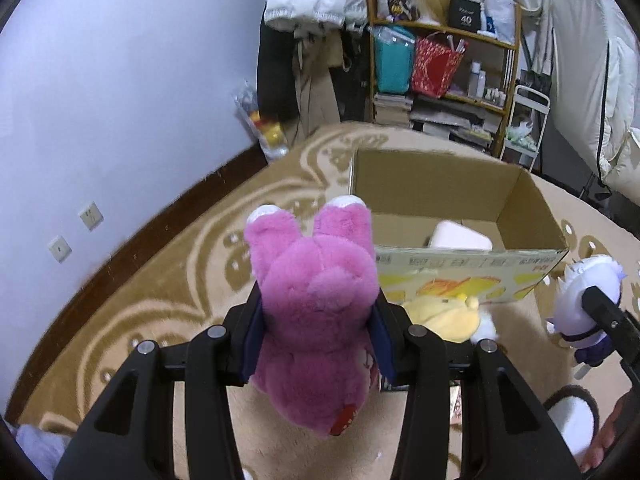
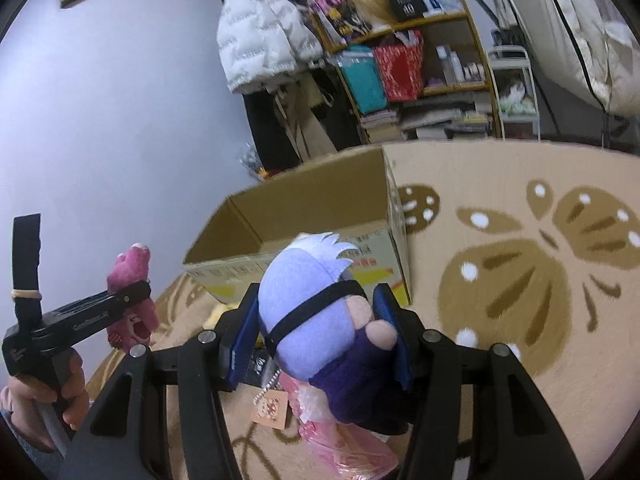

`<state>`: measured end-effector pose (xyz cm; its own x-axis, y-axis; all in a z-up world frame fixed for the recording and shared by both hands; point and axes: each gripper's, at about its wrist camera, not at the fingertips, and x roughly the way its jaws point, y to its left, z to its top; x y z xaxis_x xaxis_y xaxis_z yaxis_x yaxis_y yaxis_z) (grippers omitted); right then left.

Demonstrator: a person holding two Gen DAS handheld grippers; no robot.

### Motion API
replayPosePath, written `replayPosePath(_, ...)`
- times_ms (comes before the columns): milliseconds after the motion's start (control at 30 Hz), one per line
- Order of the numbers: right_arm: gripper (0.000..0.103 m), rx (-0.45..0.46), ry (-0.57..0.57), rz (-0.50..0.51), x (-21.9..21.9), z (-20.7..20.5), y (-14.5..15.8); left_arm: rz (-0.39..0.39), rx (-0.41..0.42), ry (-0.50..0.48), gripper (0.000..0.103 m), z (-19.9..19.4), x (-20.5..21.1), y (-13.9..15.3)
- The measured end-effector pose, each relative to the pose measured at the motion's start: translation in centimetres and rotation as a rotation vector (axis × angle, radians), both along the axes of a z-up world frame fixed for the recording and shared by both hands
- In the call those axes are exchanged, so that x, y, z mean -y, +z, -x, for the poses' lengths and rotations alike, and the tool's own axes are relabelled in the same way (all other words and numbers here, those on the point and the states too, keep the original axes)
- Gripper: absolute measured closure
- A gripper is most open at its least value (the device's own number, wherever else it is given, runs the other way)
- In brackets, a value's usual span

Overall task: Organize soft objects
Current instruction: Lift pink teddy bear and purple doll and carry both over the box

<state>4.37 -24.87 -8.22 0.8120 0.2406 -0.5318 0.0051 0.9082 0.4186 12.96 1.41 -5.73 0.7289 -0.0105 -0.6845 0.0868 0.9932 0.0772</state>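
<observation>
1. A beige carpet [image 2: 500, 208] with brown leaf patterns covers the floor of a room with a pale wall; a wooden shelf [image 1: 444, 64] full of bags and books stands at the back, beside a hanging white puffer jacket [image 2: 260, 40].
2. An open cardboard box [image 1: 452, 224] sits on the carpet, with a pale soft item [image 1: 460, 236] lying inside it.
3. The left gripper [image 1: 316, 320] is clamped on a pink plush bear [image 1: 316, 292], its blue pads pressing the bear's sides; the bear is held above the carpet, just in front of the box's near left corner.
4. The right gripper [image 2: 316, 328] is clamped on a plush doll [image 2: 316, 320] with a lavender head, white hair, a black band across the face and a dark purple body, held near the box's front wall.
5. A yellow plush [image 1: 444, 316] lies on the carpet against the box's front wall, between the two held toys.
6. A pink wrapped item [image 2: 344, 444] and a small tag on a bead chain [image 2: 272, 410] show below the doll.
</observation>
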Motion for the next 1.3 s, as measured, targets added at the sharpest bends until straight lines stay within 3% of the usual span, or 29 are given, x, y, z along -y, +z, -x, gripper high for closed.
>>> replayPosePath(733,0.044,0.179,0.011,0.018,0.2,-1.2,4.7,-0.013,0.230,-0.036,0.058,-2.5,2.2,6.5)
replayPosePath(1300,0.042,0.210,0.049,0.103,0.7,-7.6,5.7,-0.054,0.276,-0.055,0.058,-7.8,4.4,7.9)
